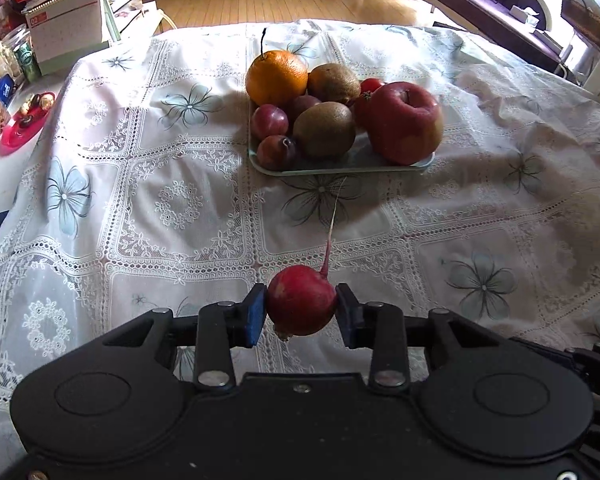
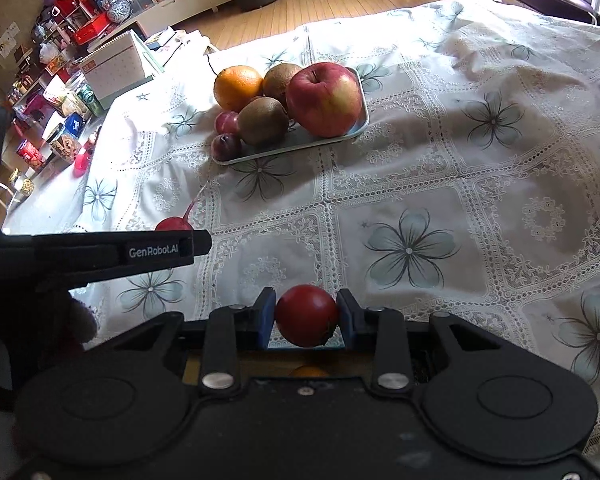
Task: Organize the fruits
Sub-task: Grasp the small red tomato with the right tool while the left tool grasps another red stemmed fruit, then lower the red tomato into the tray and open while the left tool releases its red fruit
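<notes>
Radish [image 1: 301, 300] sits clamped in the left claw [image 1: 301, 312]; right claw [image 2: 306, 316] grips a tomato [image 2: 306, 315].

On tray [image 1: 340, 166]: 1 orange [image 1: 277, 77], 2 kiwis [image 1: 325, 130], 1 apple [image 1: 404, 122], 3 plums [image 1: 269, 121], at least 1 small tomato [image 1: 370, 86], partly hidden. Off tray: 1 radish [image 1: 302, 300], 1 red tomato [image 2: 306, 315]. Grippers: 2, each clamping one item.
</notes>
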`<state>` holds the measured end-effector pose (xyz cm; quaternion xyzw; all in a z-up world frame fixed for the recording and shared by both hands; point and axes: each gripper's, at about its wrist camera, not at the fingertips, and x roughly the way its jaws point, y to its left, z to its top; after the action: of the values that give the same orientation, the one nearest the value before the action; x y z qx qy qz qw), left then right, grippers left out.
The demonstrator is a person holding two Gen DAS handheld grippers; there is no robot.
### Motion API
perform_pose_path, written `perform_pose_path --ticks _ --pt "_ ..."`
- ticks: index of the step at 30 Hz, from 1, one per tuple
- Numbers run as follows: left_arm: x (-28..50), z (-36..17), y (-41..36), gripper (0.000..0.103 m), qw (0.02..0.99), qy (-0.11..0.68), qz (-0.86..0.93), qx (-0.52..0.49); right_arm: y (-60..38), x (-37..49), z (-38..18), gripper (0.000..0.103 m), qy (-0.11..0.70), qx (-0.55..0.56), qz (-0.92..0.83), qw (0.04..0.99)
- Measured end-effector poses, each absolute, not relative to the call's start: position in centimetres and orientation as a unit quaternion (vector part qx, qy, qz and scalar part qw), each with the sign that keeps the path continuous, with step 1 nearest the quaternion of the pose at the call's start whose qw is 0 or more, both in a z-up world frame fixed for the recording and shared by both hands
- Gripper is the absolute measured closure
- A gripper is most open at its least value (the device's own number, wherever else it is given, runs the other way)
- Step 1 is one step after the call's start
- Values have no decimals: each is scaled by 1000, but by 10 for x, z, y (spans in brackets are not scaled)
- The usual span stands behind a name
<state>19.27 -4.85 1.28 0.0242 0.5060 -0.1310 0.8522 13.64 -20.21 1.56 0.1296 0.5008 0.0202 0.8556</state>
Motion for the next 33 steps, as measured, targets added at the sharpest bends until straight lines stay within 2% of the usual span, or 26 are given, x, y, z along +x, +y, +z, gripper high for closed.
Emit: perform_pose_path --ticks 5,9,15,20,33 --pt "152 42 -39 58 854 494 -161 28 -201 105 37 68 481 132 40 866" --pt "118 44 -34 58 855 491 -160 40 -202 74 44 68 470 144 55 869" --pt "78 24 -30 58 850 498 -171 27 -196 32 33 68 462 130 36 876" --pt "61 4 -35 58 850 503 -154 22 -190 16 14 68 487 123 45 863" --pt "67 -20 -38 58 853 512 -101 27 -174 12 -11 68 510 98 46 853"
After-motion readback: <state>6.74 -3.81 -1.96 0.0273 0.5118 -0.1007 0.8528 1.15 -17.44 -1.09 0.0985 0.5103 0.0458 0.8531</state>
